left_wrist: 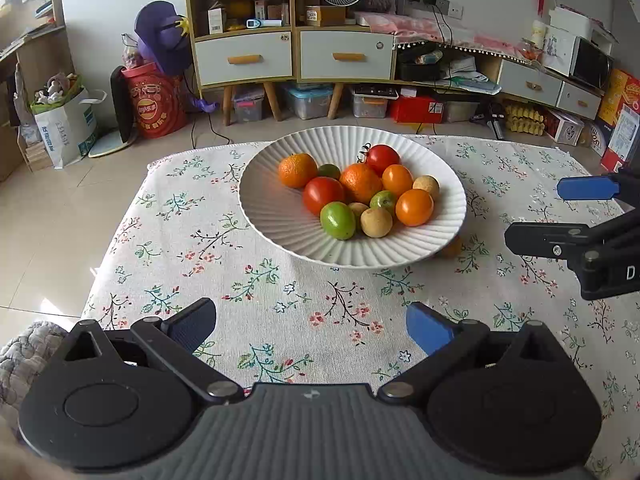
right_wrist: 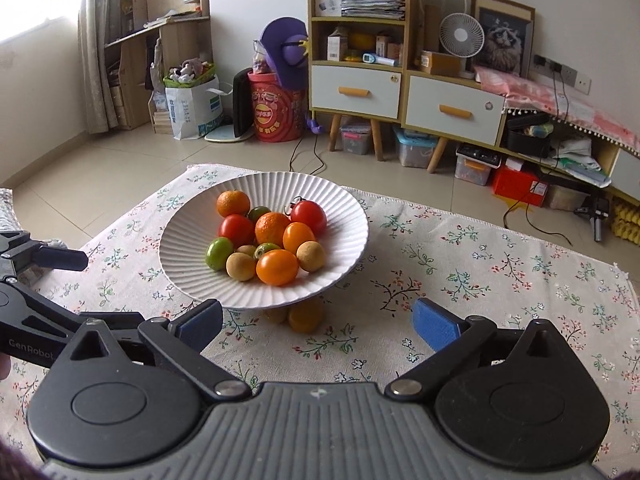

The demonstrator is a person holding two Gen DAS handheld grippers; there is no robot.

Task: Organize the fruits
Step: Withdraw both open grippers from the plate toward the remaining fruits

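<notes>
Looking down both cameras, I have the white ribbed ceramic dish (left_wrist: 280, 216) standing on the worktop covered by a floral-print cloth (left_wrist: 280, 300), and nearly all the fruit heaped in its hollow: rough-skinned mandarins (left_wrist: 297, 170), glossy red tomatoes (left_wrist: 323, 194), smooth orange tomatoes (left_wrist: 414, 207), small green fruits (left_wrist: 337, 220) and tan round fruits (left_wrist: 376, 222). They crowd toward the middle, I judge, because the dish slopes inward. In the right view, two strays, an orange fruit (right_wrist: 306, 316) and a tan one (right_wrist: 276, 314), lie on the cloth at the near edge of the dish, half tucked under its rim, probably the pieces left to gather. My left claw (left_wrist: 312, 326) stands spread wide with nothing between its blue pads, hovering over bare cloth on the near side of the dish. My right claw (right_wrist: 316, 326) is likewise wide open and empty, aimed almost straight at those strays, which makes it the natural one to take them.
</notes>
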